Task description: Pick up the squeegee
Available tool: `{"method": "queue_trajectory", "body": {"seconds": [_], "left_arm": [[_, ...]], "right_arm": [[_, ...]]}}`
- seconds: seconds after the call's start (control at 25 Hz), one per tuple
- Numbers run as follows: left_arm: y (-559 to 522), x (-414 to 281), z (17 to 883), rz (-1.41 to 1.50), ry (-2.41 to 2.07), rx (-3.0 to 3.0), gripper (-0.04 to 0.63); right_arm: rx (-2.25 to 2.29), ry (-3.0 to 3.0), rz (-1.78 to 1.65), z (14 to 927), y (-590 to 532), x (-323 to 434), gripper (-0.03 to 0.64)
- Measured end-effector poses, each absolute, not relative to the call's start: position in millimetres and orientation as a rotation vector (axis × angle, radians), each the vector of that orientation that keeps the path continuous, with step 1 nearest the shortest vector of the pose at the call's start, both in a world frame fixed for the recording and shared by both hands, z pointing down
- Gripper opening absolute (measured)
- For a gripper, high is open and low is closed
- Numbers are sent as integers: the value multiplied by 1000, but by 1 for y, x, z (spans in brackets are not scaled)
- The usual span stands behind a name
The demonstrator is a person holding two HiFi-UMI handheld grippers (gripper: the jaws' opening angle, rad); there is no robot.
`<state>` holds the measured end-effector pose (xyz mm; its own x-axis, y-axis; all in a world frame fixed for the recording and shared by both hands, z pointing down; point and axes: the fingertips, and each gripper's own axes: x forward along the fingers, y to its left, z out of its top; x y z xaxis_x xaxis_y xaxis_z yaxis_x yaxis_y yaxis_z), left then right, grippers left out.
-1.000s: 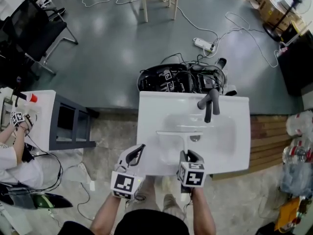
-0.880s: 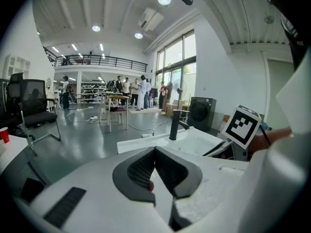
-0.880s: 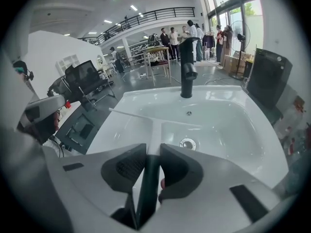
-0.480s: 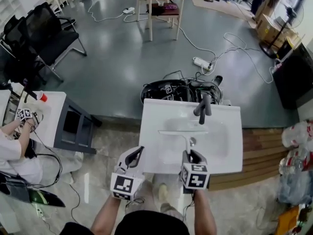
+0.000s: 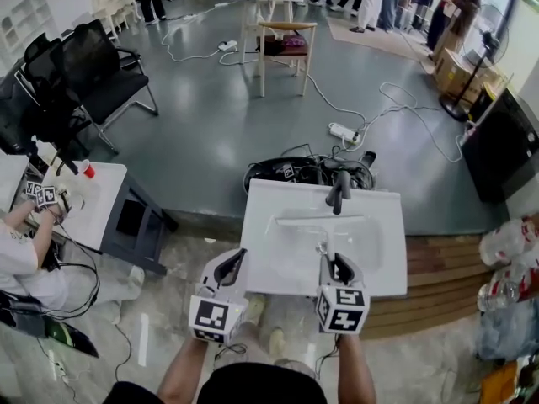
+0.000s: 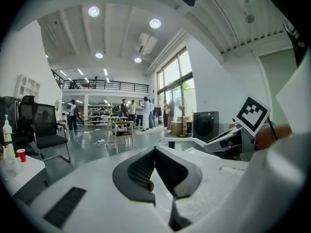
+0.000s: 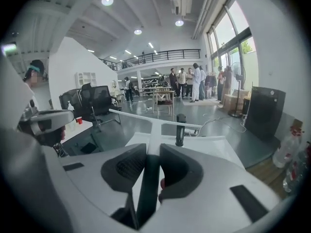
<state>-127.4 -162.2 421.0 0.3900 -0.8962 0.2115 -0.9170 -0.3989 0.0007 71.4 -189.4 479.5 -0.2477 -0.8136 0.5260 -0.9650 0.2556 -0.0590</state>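
The squeegee point(image 5: 308, 220) is white and T-shaped. Its blade hangs crosswise over the white sink basin point(image 5: 375, 272) and its handle runs back into my right gripper point(image 5: 331, 263), which is shut on it. In the right gripper view the handle point(image 7: 153, 130) passes between the dark pads, with the blade ahead of the jaws. My left gripper point(image 5: 238, 259) is left of the sink's front edge. Its jaws are shut, tips touching, with nothing between them point(image 6: 155, 152). The right gripper's marker cube point(image 6: 252, 114) shows at the right of the left gripper view.
A dark faucet point(image 5: 339, 190) stands at the sink's far edge, with tangled cables point(image 5: 295, 171) on the floor behind. A person point(image 5: 25, 242) sits at a side table with a red cup point(image 5: 84, 171) on the left. Beyond are a black chair point(image 5: 93, 74), a wooden chair point(image 5: 282, 36) and a black cabinet point(image 5: 501, 150).
Both grippers have risen. The squeegee has come up out of the basin with the right gripper, and the head view now takes in more of the room beyond.
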Motion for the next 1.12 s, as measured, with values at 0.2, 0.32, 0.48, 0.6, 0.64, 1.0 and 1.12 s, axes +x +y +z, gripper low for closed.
{"method": "queue_trajectory", "body": {"seconds": [0.2,0.32,0.48,0.6,0.64,1.0,1.12], "left_arm": [[-138,-123,393,230,-1710,2543,2],[-124,-120,386,224,-1732,2531,2],[-108,-119,376,211,-1768,2537,2],[-93,-117,372,205,-1786,2530,2],[-89,-115,372,202,-1790,2525,2],[-66,-96,369,198,-1790,2521,2],[-66,-96,368,196,-1790,2527,2]], "right_arm": [[1681,-2244,399,429,-166,81,89],[1714,-2295,327,408,-152,90,89],[1746,-2355,229,387,-133,95,89],[1761,-2385,195,383,-117,101,89],[1762,-2390,192,382,-112,103,89],[1753,-2404,180,383,-87,120,89],[1768,-2401,170,378,-88,118,89]]}}
